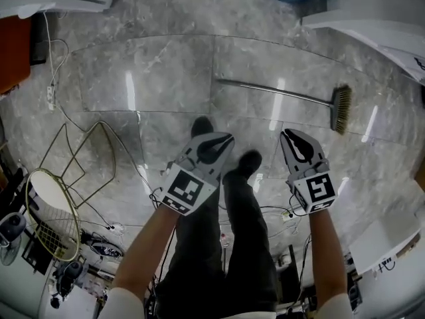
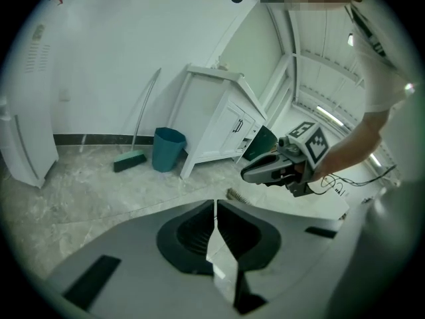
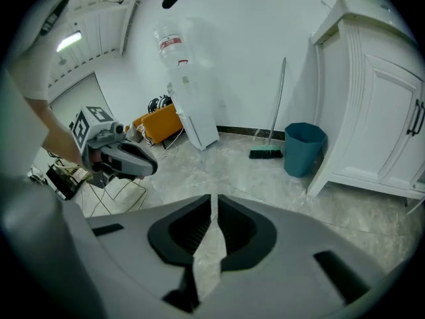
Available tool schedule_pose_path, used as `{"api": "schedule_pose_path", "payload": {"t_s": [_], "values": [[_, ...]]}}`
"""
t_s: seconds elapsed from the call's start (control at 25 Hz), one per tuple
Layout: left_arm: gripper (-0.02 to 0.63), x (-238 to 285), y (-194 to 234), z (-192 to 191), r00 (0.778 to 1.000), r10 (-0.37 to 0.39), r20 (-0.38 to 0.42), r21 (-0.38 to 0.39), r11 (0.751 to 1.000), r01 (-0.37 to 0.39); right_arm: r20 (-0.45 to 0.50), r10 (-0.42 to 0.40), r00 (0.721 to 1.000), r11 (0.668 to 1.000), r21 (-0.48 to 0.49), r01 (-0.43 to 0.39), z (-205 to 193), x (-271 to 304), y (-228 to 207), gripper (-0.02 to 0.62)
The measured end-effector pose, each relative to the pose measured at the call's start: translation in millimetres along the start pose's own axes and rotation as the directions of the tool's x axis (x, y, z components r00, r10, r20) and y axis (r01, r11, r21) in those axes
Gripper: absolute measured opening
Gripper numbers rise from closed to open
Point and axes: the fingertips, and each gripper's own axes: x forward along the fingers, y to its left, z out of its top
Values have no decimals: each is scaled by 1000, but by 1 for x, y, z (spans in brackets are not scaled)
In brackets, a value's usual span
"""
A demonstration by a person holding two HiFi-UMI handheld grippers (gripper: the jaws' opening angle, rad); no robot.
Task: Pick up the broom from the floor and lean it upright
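The broom (image 1: 285, 95) lies flat on the grey marble floor, its metal handle pointing left and its bristle head (image 1: 341, 109) at the right. Both grippers hang above the floor on the near side of it, apart from it. My left gripper (image 1: 219, 143) is over the person's shoes, its jaws together and empty. My right gripper (image 1: 292, 138) is nearer the bristle end; its jaws show a thin slit with nothing in it. In the left gripper view the bristle head (image 2: 236, 195) peeks out just past my jaws, below the right gripper (image 2: 246, 173).
A second, green broom (image 3: 267, 153) leans on the wall beside a teal bin (image 3: 304, 148) and a white cabinet (image 3: 372, 111). A wire rack (image 1: 56, 211) and cables (image 1: 56, 78) lie at the left. The person's shoes (image 1: 247, 163) stand between the grippers.
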Motion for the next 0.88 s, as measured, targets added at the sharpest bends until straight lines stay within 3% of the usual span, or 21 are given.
{"api": "schedule_pose_path", "payload": {"t_s": [0.48, 0.88], "values": [[15, 62, 64, -100, 1000, 9, -27, 45, 999, -8, -10, 29, 1000, 993, -111, -30, -91, 98, -35, 46], [15, 120, 93, -163, 995, -74, -61, 113, 990, 80, -56, 84, 995, 967, -236, -95, -151, 174, -65, 74]]}}
